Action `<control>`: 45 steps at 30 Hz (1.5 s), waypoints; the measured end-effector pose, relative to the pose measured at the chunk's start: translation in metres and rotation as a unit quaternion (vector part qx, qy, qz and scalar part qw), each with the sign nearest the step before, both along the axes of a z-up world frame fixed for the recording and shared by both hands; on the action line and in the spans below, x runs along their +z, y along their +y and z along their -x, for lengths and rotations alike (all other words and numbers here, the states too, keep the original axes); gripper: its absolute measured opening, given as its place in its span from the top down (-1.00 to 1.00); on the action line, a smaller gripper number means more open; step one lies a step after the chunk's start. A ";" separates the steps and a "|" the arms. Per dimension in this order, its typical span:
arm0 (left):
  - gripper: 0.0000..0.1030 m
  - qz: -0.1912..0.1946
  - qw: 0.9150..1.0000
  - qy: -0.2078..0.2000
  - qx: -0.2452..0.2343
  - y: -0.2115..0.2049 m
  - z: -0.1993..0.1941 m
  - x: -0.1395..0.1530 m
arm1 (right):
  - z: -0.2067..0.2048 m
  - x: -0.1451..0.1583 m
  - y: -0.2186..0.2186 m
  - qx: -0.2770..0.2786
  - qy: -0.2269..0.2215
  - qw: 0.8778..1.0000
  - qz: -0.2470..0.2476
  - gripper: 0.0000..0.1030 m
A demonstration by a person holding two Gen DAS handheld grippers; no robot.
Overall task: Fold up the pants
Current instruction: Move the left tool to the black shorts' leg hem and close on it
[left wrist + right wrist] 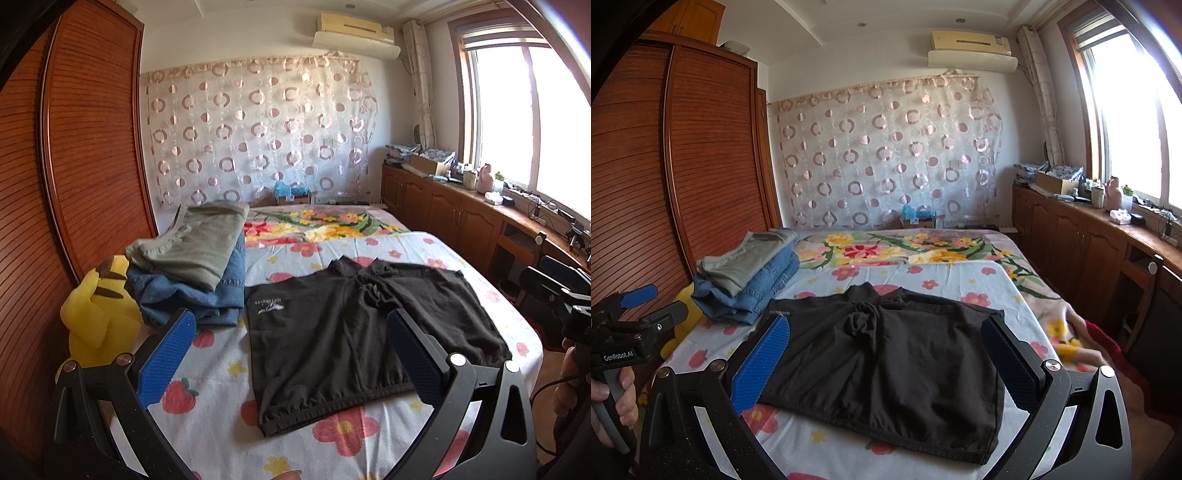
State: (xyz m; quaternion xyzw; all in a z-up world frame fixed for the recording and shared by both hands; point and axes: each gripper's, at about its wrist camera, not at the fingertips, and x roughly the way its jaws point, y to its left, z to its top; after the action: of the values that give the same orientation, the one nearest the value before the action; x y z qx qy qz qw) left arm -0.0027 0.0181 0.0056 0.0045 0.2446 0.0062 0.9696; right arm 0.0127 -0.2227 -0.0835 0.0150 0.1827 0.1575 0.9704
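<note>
A pair of black shorts (354,332) lies spread flat on the flowered bed sheet (207,424), waistband toward me and the two legs pointing away. A small white logo sits on its left leg. My left gripper (291,325) hovers above the near left part of the shorts, open, with nothing between its blue pads. My right gripper (886,332) is held above the near edge of the same black shorts (886,362), also open and empty. The left gripper's body (631,332) and a hand on its handle show at the left of the right wrist view.
A stack of folded clothes, grey-green shorts (199,243) on blue jeans (192,295), sits at the bed's left, beside a yellow plush toy (99,310). A wooden wardrobe (74,147) lines the left side. Low cabinets (461,214) under the window run along the right.
</note>
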 end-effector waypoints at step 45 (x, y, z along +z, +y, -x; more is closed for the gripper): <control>-0.94 0.027 0.991 0.130 -0.007 0.041 -0.018 -0.120 | -0.014 -0.024 -0.041 0.036 0.085 0.994 0.058 -0.40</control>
State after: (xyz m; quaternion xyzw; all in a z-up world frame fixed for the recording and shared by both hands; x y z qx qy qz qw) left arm 0.0154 0.0594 -0.1148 -0.0193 0.3687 -0.0074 0.9293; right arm 0.0263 -0.2634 -0.1072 -0.0350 0.2734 0.1799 0.9443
